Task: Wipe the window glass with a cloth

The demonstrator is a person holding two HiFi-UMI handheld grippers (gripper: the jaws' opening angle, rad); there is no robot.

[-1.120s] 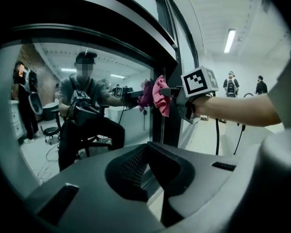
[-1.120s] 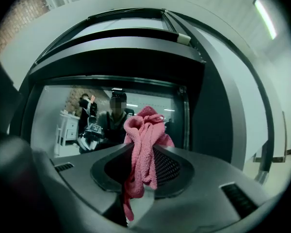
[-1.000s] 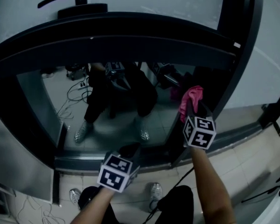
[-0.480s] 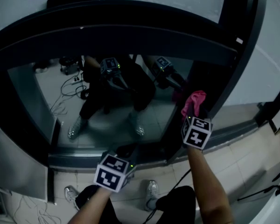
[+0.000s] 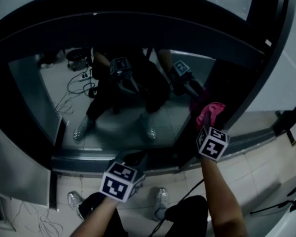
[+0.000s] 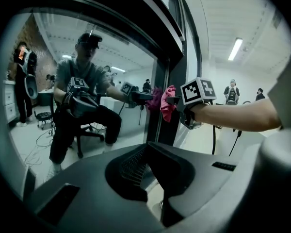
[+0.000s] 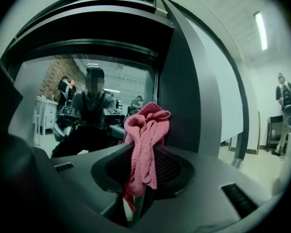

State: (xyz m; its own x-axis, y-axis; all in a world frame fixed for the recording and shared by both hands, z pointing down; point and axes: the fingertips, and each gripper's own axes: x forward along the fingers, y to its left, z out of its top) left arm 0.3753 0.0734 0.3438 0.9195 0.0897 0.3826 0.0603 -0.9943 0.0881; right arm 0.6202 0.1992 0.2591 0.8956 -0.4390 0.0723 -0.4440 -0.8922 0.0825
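Pinches a crumpled pink terry cloth between the jaws of the right gripper, which are closed on its lower folds. Runs the cloth's long axis along the jaws, with the bunched end forward beyond the tips and a thin tail down into the gap. Points that bunched end up and away, at the right edge of the large reflective window glass, just beside the black upright frame post. Looks to touch the pane there, though cannot tell for sure.

Holds the left gripper lower and to the left, well apart from the cloth, near the dark bottom rail of the frame. Keeps its jaws pressed together with nothing between them, aimed toward the glass.

Mirrors in the pane a seated person with both grippers raised. Below the rail, pale tiled floor.
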